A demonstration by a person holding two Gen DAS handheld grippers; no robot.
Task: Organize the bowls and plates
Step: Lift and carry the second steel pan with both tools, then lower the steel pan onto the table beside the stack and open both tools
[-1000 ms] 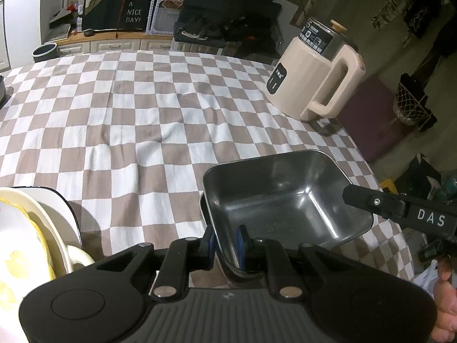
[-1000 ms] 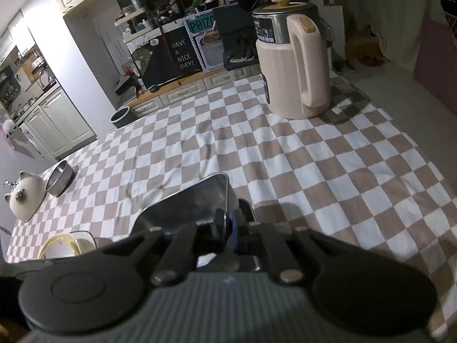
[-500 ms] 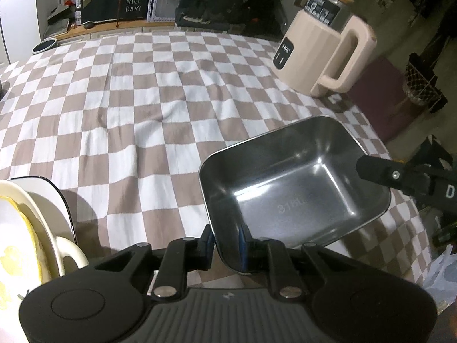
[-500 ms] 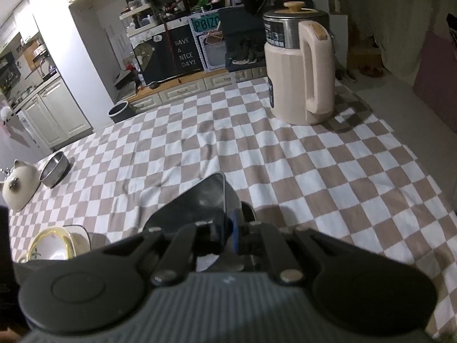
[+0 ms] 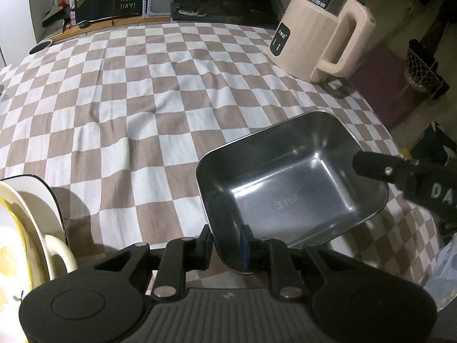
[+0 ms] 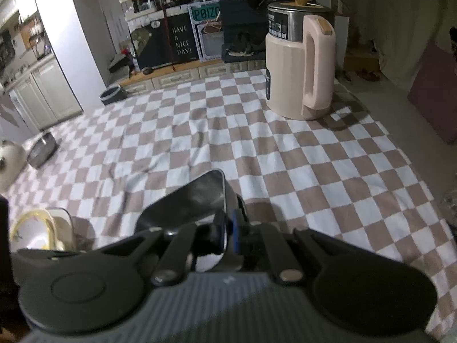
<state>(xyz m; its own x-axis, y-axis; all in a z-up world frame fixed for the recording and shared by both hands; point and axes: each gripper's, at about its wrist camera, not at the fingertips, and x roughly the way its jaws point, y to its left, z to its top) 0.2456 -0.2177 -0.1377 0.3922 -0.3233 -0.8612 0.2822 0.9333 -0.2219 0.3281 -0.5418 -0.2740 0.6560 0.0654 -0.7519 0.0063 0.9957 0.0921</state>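
Two grippers meet at one steel tray over the checkered tablecloth.

The left gripper straddles the tray's near rim, one finger outside the wall and one inside; its jaws have just been opening, and a gap shows beside the outer finger, so the wall stands between them unpressed. The right gripper pinches the tray's opposite rim tight between its pads. The tray sits at the table's near right part, well apart from the beige kettle at the far side. A stack of cream dishes with yellow print lies to the tray's left.
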